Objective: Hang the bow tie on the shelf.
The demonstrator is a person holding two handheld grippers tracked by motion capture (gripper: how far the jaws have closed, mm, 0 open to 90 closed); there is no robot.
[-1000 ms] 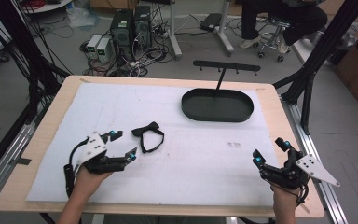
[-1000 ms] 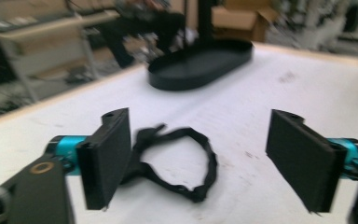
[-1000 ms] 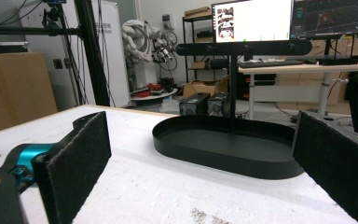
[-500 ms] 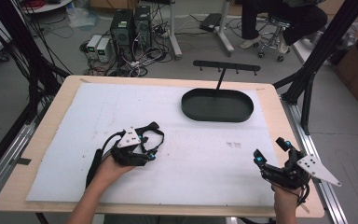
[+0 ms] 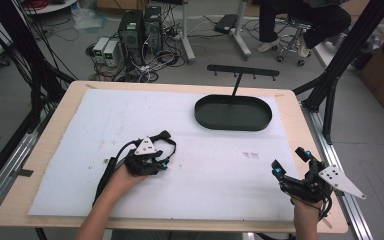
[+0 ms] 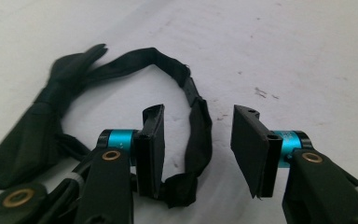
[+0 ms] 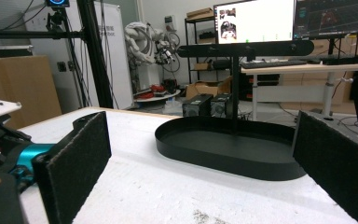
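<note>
A black bow tie [image 5: 166,138] with a looped strap lies on the white mat [image 5: 210,165], left of centre. My left gripper [image 5: 163,157] rests over it, open. In the left gripper view, the strap [image 6: 199,126] runs up between the two spread jaws of that gripper [image 6: 198,140], and the bow itself [image 6: 37,126] lies off to the left. The left pad [image 6: 151,149] touches or nearly touches the strap. My right gripper [image 5: 287,161] is held near the table's front right corner, open and holding nothing [image 7: 200,154].
A black oval tray [image 5: 233,121] sits at the back right of the mat, seen ahead in the right gripper view [image 7: 223,164]. A black T-shaped rack [image 5: 243,71] stands behind it. Computers and cables lie on the floor beyond the table [image 5: 80,95].
My left gripper has moved right across the mat to the bow tie and now straddles its strap. The right gripper has stayed in place.
</note>
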